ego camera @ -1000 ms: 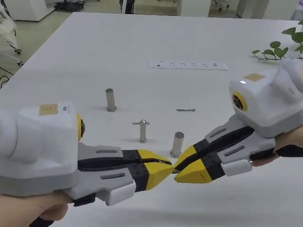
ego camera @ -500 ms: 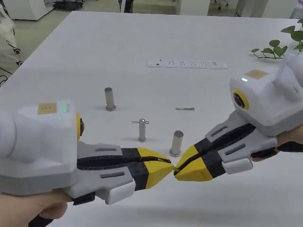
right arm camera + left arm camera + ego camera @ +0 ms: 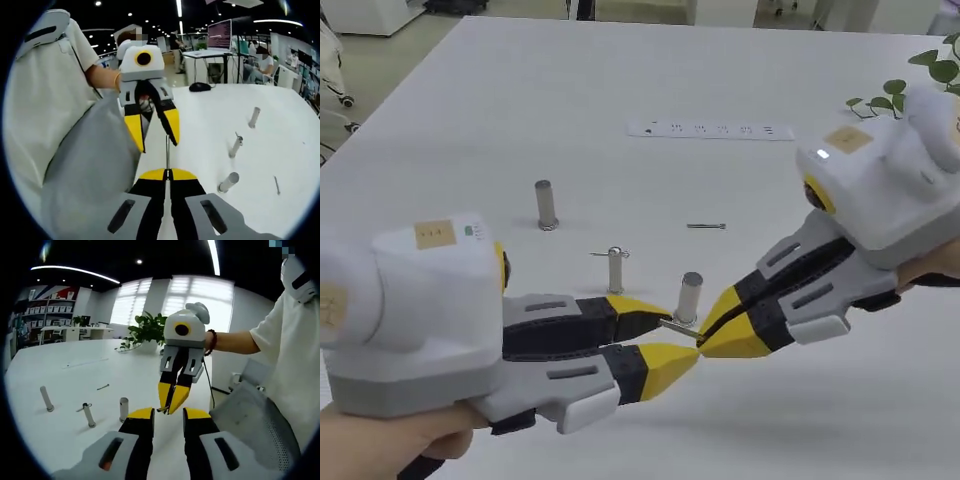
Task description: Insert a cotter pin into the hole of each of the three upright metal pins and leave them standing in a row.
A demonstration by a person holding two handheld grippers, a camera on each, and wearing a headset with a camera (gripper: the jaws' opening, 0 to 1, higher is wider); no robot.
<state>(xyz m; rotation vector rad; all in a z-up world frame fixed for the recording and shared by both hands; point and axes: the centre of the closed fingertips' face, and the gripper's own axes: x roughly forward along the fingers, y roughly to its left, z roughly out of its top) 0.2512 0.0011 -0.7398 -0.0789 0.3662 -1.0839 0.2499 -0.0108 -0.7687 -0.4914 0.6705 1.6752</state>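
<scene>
1. The left gripper (image 3: 684,338) has its jaws apart and grips nothing. Its tips stand on either side of the free end of the held cotter pin (image 3: 677,325).
2. The left metal pin (image 3: 544,203) stands upright on the table (image 3: 520,90), and we see nothing in its hole. We judge this one is still to do.
3. The middle metal pin (image 3: 616,272) already carries the inserted cotter pin (image 3: 610,254) across its top, so one of three looks finished.
4. The right metal pin (image 3: 691,295) stands bare, just behind the gripper tips. It is probably the next to receive a pin.
5. The loose cotter pin (image 3: 706,226) lies flat on the table, farther back, and waits for the last hole.
6. The right gripper (image 3: 703,342) is closed on the held cotter pin, which points out toward the left gripper.
7. The three pins stand in a roughly slanted line, so we think two insertions remain.
</scene>
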